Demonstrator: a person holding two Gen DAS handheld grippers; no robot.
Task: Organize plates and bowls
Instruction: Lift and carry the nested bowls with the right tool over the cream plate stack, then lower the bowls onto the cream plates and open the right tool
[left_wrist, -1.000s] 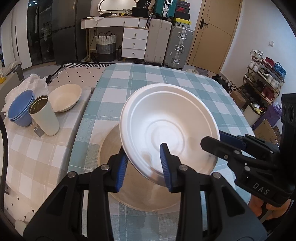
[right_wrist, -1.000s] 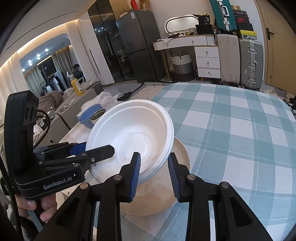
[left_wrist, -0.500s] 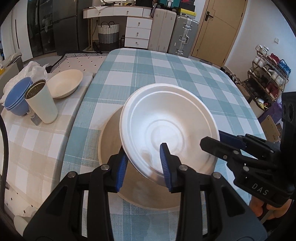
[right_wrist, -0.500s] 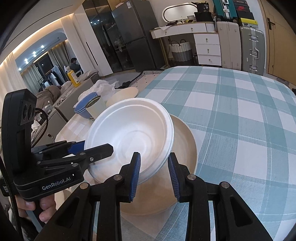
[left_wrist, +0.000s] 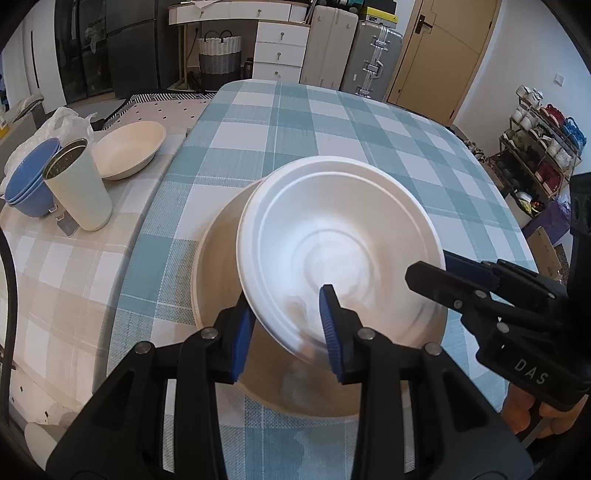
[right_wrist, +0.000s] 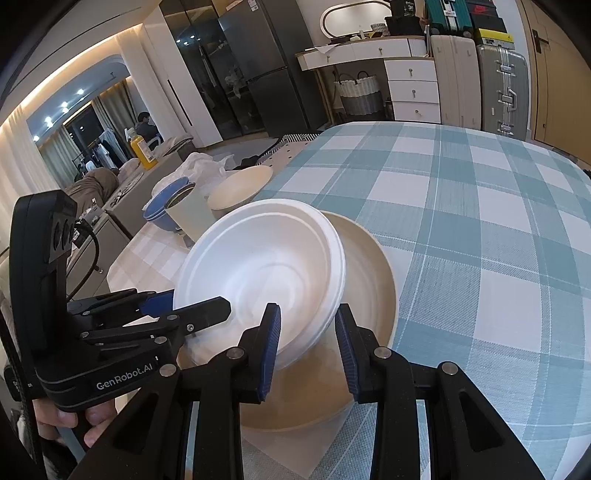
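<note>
The left gripper (left_wrist: 286, 325) clamps the near rim of a white foam bowl (left_wrist: 332, 236), while the right gripper (right_wrist: 308, 341) pinches its rim at three o'clock. The bowl hangs tilted over a wide beige round plate (left_wrist: 218, 258) on the teal checked tablecloth (left_wrist: 332, 122). At ten o'clock stand a cream cup (left_wrist: 79, 192), blue bowls (left_wrist: 27, 184) and a cream bowl (left_wrist: 129, 149).

My right gripper (right_wrist: 308, 341) is clamped on the near rim of the white bowl (right_wrist: 258, 266), one blue pad inside, one outside. My left gripper (right_wrist: 177, 314) grips the bowl's left rim. The bowl sits tilted over the beige plate (right_wrist: 365, 280) on the checked tablecloth (right_wrist: 480, 221). Far left I see a pale cup (right_wrist: 190, 218), blue bowls (right_wrist: 162, 212) and a cream bowl (right_wrist: 240, 186).
</note>
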